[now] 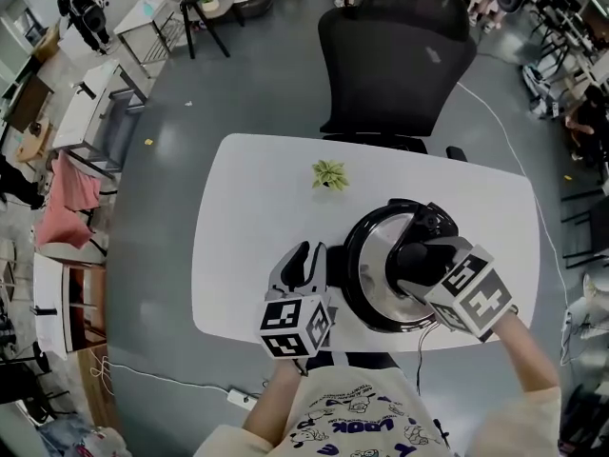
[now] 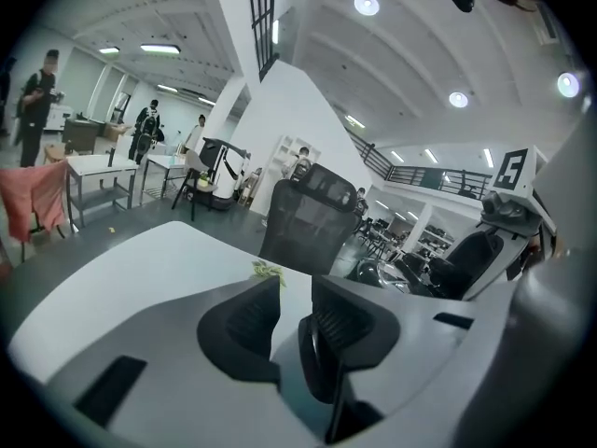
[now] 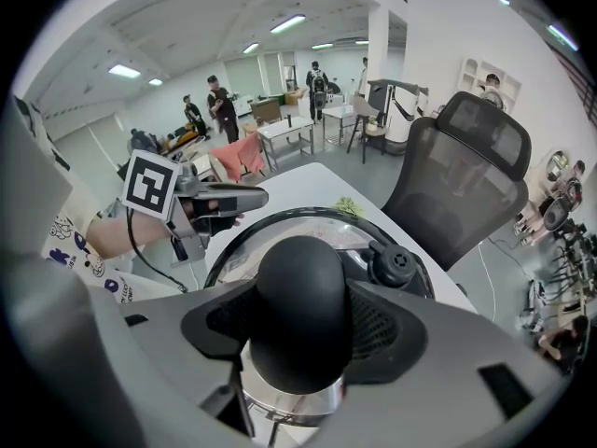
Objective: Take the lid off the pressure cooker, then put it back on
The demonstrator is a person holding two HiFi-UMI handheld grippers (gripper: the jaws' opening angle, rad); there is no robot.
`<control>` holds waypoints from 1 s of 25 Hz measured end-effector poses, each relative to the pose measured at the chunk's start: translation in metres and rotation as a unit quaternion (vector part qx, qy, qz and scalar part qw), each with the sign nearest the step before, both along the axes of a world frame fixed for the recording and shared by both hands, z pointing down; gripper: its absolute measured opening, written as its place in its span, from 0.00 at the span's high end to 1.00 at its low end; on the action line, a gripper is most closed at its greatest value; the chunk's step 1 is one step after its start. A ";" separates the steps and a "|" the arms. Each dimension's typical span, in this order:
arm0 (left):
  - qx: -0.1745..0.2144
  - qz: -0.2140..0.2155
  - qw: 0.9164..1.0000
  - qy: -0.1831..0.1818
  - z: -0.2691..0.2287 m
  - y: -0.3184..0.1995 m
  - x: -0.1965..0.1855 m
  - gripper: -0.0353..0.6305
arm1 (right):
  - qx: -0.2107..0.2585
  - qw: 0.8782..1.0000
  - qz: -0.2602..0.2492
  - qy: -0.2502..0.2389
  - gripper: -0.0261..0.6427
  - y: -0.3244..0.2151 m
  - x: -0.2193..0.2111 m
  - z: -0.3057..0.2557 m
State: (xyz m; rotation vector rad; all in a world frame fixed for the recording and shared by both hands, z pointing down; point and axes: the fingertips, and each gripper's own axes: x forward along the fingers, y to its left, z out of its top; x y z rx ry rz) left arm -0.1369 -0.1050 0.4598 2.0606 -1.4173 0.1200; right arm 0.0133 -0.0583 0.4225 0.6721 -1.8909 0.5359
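One knob [image 3: 300, 287] gripped, lid [image 1: 376, 265] on

Right gripper [image 3: 300, 329] pinches the black knob atop the lid, which sits on the pressure cooker [image 1: 356, 298] on the white table [image 1: 247, 208]. Just left of the pressure cooker, the left gripper [image 1: 306, 263] has its jaws slightly apart, with nothing between them.

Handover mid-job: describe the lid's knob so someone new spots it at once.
On the white rounded table, find the round steel pressure cooker lid with a black rim, toward the person's right. At its centre stands a smooth black dome-shaped knob, clamped in the right gripper. Unlike the smaller notched black valve cap beside it, it is plain and central.
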 end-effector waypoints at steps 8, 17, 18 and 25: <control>-0.030 0.011 0.999 0.029 0.013 0.004 0.014 0.76 | -0.004 1.000 -0.028 0.005 0.52 0.005 -0.005 0.003; -0.055 0.008 0.997 0.055 0.023 0.007 0.021 0.76 | 0.001 0.999 -0.039 0.002 0.52 0.007 -0.005 0.008; -0.058 0.007 0.997 0.057 0.025 0.007 0.022 0.76 | 0.000 0.999 -0.040 0.000 0.52 0.006 -0.005 0.009; -0.074 -0.012 0.991 0.114 0.031 0.008 0.026 0.75 | -0.002 0.999 -0.041 -0.003 0.52 0.006 -0.004 0.010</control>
